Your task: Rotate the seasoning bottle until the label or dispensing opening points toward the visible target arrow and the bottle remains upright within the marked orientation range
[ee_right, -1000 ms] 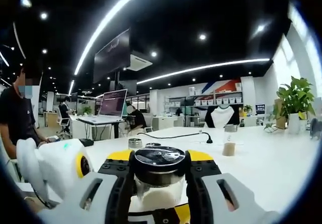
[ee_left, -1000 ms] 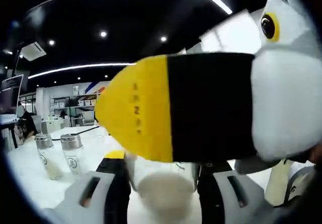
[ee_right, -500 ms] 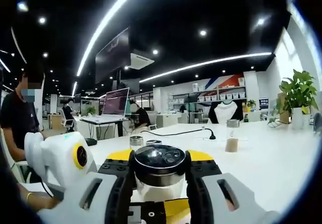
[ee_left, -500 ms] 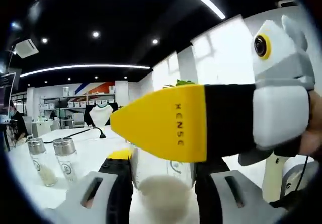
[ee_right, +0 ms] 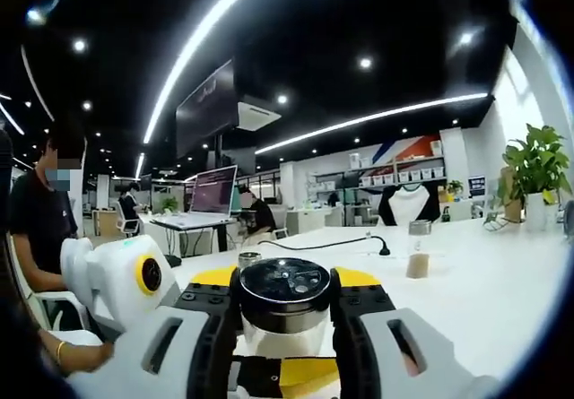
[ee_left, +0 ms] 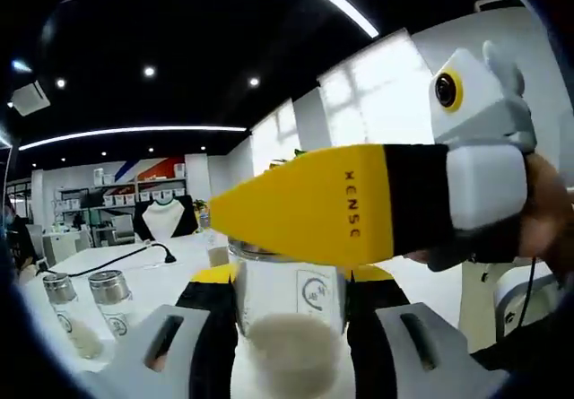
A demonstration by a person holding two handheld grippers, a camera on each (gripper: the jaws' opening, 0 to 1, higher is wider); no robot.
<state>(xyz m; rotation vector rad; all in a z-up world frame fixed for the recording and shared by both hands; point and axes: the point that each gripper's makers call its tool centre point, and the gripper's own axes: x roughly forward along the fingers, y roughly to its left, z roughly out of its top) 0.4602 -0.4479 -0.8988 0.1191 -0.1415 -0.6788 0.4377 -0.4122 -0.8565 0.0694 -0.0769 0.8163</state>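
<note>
Label swung into view, seasoning bottle (ee_left: 289, 305) upright, both hand-held grippers clamped on it.

The left tool (ee_left: 289, 345) clamps the clear seasoning bottle (ee_left: 289, 314) upright between its jaws, a round emblem on the glass facing the camera and pale powder in the base. The right tool (ee_left: 359, 203) crosses just above, seemingly at the cap. Two metal-capped shakers (ee_left: 90, 305) stand apart on the white bench (ee_left: 152, 278).
</note>
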